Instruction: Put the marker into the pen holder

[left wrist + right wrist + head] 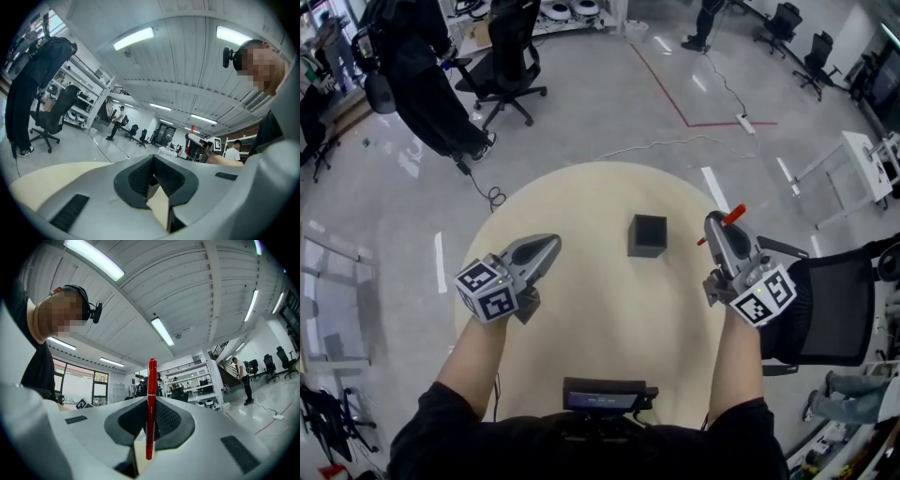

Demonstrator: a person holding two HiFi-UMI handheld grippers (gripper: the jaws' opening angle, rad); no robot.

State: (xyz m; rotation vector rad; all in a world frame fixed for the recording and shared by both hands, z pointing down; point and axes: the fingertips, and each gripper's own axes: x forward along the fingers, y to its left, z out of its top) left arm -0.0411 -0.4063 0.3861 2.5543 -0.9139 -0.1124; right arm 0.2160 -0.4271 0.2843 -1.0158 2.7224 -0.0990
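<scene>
Head view: a round beige table (600,319) is seen from above, and a black square pen holder (648,234) is set upright near its middle. The left gripper (551,242) is held over the left part of the table, left of the pen holder and apart from it. Its jaws are shown pressed together in the left gripper view, with nothing caught between them. The right gripper (715,221) is held over the table's right edge, on the other side of the pen holder. A red marker (732,216) is clamped between its jaws. In the right gripper view the marker is seen standing crosswise to the jaws, with one end above the pads and the other below. The marker is kept clear of the pen holder, to its right. A black device (605,396) is seen at the table's near edge, between the person's arms.
</scene>
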